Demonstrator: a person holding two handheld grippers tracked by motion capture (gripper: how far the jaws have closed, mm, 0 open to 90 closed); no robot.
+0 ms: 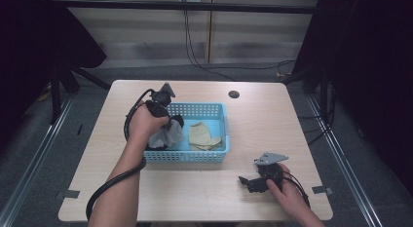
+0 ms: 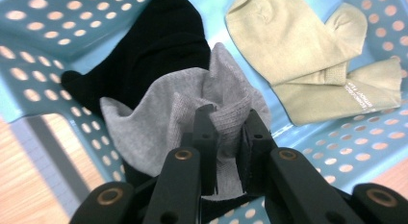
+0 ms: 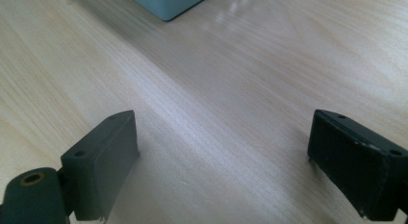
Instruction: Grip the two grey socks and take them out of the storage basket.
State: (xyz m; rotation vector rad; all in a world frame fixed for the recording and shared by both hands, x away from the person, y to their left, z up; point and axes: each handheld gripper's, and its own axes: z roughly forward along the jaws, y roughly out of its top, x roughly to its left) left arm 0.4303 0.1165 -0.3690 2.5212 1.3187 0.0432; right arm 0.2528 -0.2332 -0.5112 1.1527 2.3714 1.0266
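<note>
Pale wooden table (image 1: 204,188), dim room: left gripper (image 2: 226,137) pinched a crumpled grey knit sock (image 2: 159,118) between its fingers over the blue perforated plastic basket (image 2: 43,46), probably sorting; right gripper (image 3: 221,152) rested spread, empty

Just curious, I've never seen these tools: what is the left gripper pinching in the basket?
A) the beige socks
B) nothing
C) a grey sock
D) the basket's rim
C: in the left gripper view, the left gripper has its jaws closed on a fold of the grey sock over the basket.

One blue basket (image 1: 221,121), one grey sock (image 2: 163,113), one black sock (image 2: 159,46), two beige socks (image 2: 308,56).
</note>
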